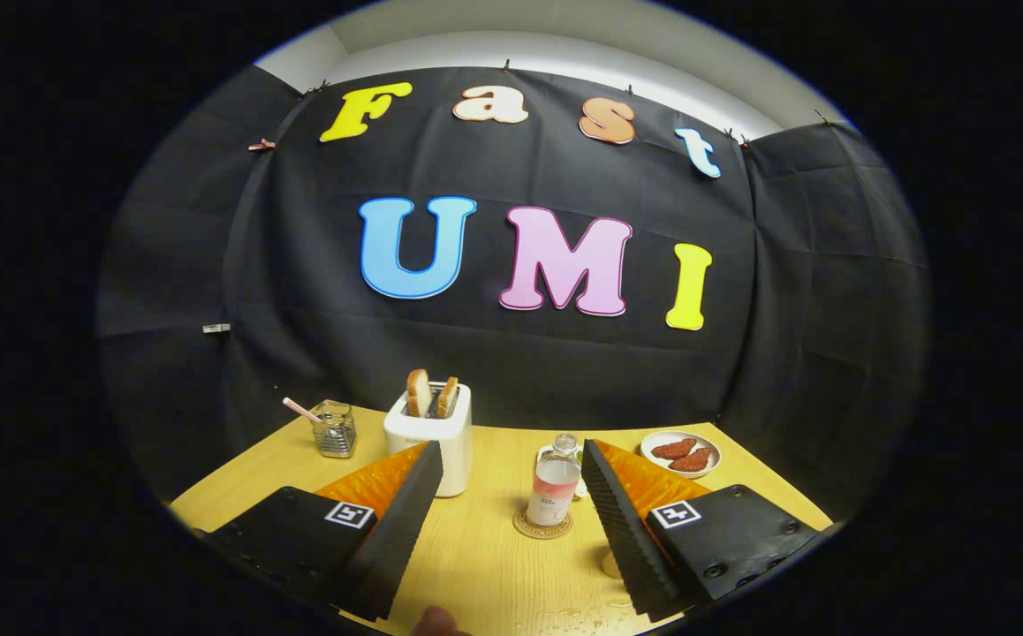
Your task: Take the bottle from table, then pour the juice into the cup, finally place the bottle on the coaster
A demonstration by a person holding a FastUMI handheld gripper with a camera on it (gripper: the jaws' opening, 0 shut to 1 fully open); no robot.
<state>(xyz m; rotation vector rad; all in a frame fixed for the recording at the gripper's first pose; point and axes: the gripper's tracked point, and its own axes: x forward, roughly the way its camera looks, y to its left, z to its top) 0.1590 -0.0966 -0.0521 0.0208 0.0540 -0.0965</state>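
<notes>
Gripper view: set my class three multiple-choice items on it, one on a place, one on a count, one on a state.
1. The bottle stands on:
A. the plate
B. the coaster
C. the toaster

2. Bread slices in the toaster:
A. one
B. two
C. four

3. The gripper is:
A. open, holding nothing
B. shut on the bottle
C. shut on the glass

Key:
1 B, the round coaster shows under the bottle's base.
2 B, two slices stick up from the slots.
3 A, the fingers stand wide apart, the bottle just ahead between them, untouched.
</notes>
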